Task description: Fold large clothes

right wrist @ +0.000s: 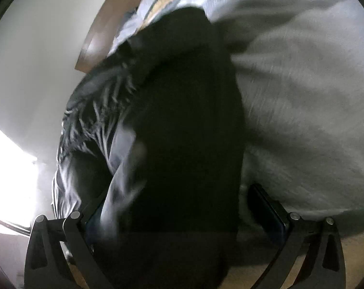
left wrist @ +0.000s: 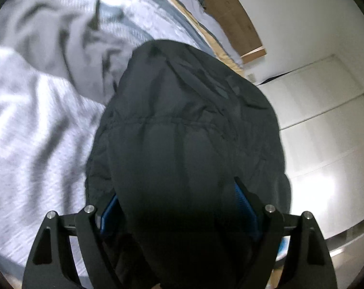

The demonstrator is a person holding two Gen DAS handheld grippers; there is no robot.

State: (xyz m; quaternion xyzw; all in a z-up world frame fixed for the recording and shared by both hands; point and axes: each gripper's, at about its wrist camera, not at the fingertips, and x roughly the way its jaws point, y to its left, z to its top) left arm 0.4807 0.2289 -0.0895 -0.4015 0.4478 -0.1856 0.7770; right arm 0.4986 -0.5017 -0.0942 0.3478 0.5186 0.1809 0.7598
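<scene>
Left gripper [left wrist: 179, 207] stands wide open with the black padded jacket [left wrist: 186, 125] between its fingers. Right gripper [right wrist: 184, 207] likewise straddles the jacket (contact unclear), above the bed [right wrist: 302, 96].

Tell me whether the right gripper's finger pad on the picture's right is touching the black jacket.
Apart. The right wrist view shows a strip of grey bedding between that finger pad of the right gripper and the black jacket.

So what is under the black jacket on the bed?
The black jacket lies on a light grey bedcover, visible around it, with a crumpled grey cloth beside. What is directly beneath the jacket is covered, so it cannot be seen.
</scene>
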